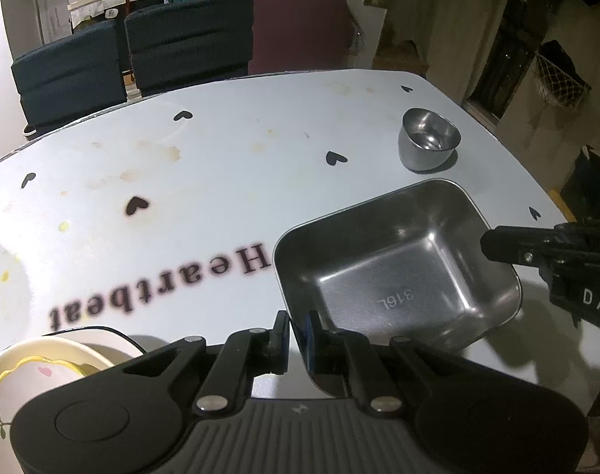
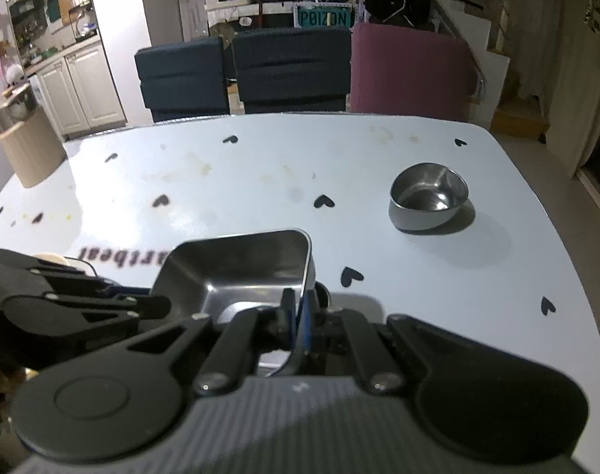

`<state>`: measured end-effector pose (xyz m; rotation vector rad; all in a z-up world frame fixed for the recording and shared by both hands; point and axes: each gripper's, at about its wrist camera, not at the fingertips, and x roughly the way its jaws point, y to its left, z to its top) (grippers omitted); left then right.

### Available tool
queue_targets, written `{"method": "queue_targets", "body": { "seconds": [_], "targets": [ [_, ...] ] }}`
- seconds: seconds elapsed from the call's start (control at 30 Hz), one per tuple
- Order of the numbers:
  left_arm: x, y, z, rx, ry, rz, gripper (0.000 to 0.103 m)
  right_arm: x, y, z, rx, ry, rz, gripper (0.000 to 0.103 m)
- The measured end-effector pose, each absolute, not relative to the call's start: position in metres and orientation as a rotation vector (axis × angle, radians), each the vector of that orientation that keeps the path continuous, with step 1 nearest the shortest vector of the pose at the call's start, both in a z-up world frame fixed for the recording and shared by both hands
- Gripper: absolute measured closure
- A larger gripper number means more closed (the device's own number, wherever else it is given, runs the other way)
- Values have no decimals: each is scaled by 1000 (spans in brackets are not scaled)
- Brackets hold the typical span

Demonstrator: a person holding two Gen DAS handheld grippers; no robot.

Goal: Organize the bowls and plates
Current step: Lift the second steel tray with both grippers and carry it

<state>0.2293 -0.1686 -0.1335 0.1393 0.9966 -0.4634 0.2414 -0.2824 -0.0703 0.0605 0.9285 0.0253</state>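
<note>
The left wrist camera sits just behind its own gripper (image 1: 296, 339), looking steeply down and forward across the table (image 1: 221, 150) toward chairs (image 1: 185, 39) at 12 o'clock. The right wrist camera looks likewise over its gripper (image 2: 298, 316), close to the tabletop. Both views share the steel tray (image 1: 398, 276), the small steel bowl (image 1: 428, 144) at 1 o'clock, and the chairs.
</note>
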Motion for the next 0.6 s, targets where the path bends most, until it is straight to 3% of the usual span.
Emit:
{"method": "queue_targets", "body": {
  "seconds": [0.6],
  "targets": [
    [228,-174,-144,174,1012,-485,94,256,-272,-94,-62,1014,-3,98]
  ]
}}
